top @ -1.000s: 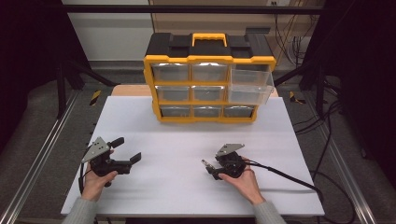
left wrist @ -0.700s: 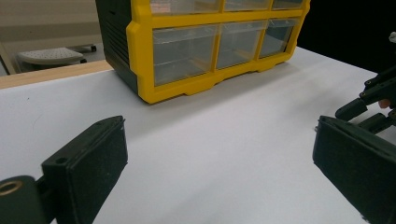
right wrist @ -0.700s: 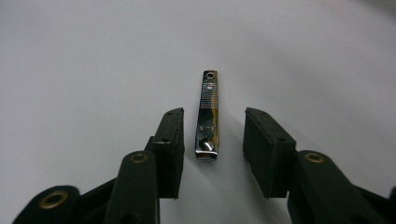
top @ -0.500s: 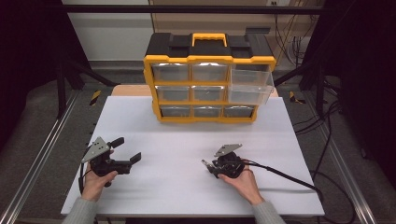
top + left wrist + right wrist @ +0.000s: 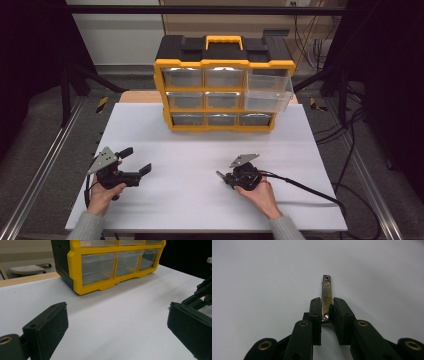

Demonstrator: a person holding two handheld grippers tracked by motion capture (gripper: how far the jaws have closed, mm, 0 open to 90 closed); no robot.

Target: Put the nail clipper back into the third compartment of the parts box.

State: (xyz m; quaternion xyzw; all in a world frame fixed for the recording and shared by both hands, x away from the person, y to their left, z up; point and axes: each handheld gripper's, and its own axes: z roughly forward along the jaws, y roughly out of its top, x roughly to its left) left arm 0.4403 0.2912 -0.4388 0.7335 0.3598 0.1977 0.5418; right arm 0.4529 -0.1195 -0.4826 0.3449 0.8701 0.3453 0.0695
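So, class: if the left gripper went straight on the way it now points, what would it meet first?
Probably the yellow drawer cabinet: it stands ahead between the open jaws of the left gripper, across bare white table. Depth is hard to judge.

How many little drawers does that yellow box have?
9, in three rows of three across the yellow organizer: three on top, three in the middle, three at the bottom. The right-hand drawer of the upper rows is pulled out; it looks taller, so the count could differ.

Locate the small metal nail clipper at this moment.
The small metal nail clipper sits clamped between the right gripper's black fingers, above the white table, front right of centre in the high view.
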